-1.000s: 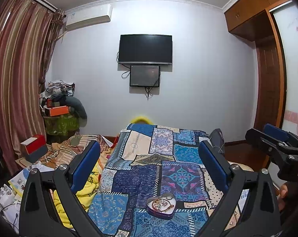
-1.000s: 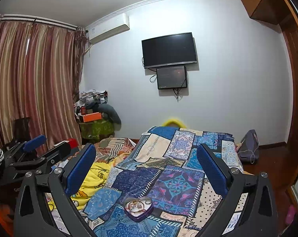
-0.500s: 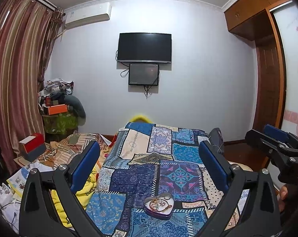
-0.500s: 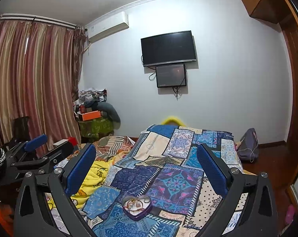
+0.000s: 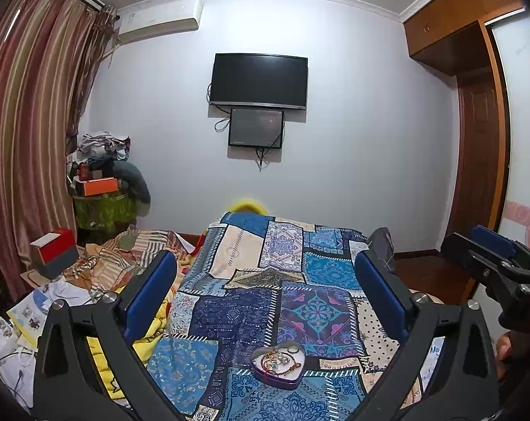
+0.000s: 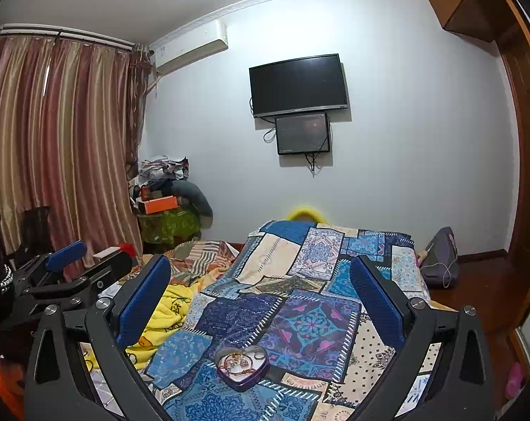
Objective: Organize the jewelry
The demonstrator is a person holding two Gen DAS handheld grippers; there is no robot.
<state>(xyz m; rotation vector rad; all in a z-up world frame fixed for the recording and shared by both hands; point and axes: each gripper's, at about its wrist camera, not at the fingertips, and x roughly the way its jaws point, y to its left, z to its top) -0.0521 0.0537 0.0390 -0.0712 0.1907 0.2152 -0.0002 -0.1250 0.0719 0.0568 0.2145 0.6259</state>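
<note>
A purple heart-shaped tin (image 5: pixel 278 365) holding tangled jewellery lies on the patchwork blanket (image 5: pixel 265 280) at the near end of the bed. It also shows in the right wrist view (image 6: pixel 242 363). My left gripper (image 5: pixel 265 294) is open and empty, held above and behind the tin. My right gripper (image 6: pixel 261 294) is open and empty too, likewise short of the tin. Each gripper shows at the edge of the other's view: the right gripper (image 5: pixel 493 263) and the left gripper (image 6: pixel 68 273).
A yellow blanket (image 6: pixel 159 319) and striped bedding (image 5: pixel 131 252) lie left of the patchwork. A red and grey box (image 5: pixel 54 252), papers and a pile of clothes (image 5: pixel 103 182) stand at the left. A grey bag (image 6: pixel 440 256) sits on the floor at the right.
Both views have drifted slightly, so the tin sits a little lower and further left in each. Both grippers stay open and empty.
</note>
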